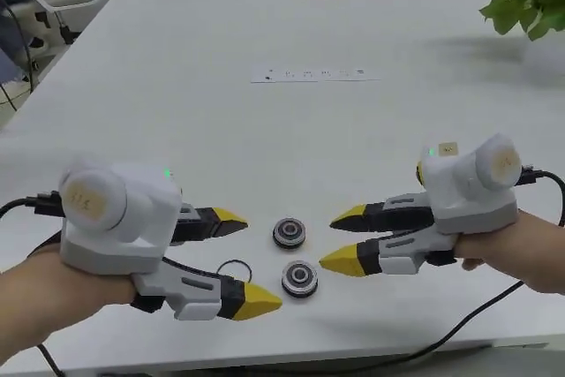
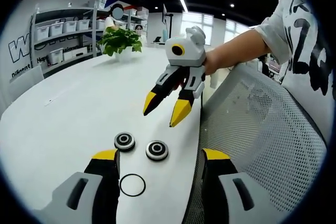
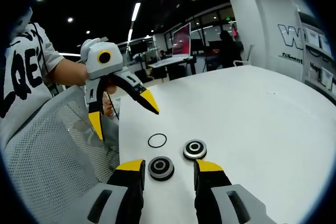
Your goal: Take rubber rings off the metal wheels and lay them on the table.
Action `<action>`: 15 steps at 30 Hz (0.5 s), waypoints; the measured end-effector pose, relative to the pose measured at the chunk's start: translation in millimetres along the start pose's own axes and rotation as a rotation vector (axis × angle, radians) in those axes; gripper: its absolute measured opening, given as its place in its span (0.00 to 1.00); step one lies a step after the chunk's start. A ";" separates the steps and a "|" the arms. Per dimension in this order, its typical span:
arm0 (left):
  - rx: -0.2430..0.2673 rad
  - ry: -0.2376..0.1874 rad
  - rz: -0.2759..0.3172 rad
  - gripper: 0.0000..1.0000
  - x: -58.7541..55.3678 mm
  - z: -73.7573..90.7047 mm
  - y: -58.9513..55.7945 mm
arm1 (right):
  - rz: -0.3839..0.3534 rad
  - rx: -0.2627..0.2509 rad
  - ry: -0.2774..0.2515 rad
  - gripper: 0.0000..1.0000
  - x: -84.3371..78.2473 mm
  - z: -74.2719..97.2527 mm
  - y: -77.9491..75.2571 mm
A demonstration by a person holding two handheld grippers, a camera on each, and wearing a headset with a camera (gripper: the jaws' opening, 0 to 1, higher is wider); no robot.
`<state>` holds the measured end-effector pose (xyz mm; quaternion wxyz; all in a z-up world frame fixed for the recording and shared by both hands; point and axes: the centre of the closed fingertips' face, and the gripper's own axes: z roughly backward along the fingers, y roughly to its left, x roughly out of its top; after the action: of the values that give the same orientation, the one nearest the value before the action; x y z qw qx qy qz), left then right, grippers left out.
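Metal, dark-rimmed and lying flat with hubs up, the near-edge wheel (image 1: 299, 278) and the far wheel (image 1: 290, 232) sit close together on the white table (image 1: 265, 130), between the two claws. The near-edge wheel lies just off the tips of the right gripper (image 1: 337, 240) — all but between them in its own view. Both wheels lie just past the tips of the left gripper (image 1: 245, 258). Each pair of yellow-tipped jaws is spread wide, holding nothing. One thin black rubber ring (image 1: 234, 269) lies loose on the table — between the left jaws.
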<state>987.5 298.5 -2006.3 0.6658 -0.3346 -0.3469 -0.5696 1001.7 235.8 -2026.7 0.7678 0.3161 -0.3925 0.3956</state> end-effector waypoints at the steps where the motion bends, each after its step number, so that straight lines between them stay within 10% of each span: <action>1: -0.005 0.006 -0.006 0.59 -0.3 -1.6 -0.2 | 0.003 0.000 0.007 0.34 -1.7 -0.6 0.0; 15: -0.046 0.040 -0.023 0.57 -2.5 -15.2 -2.4 | 0.027 0.023 0.060 0.34 -17.6 -9.9 1.9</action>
<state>986.1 286.8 -2016.4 0.6581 -0.3345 -0.3242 -0.5915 996.9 238.3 -2046.3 0.7702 0.3077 -0.3688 0.4197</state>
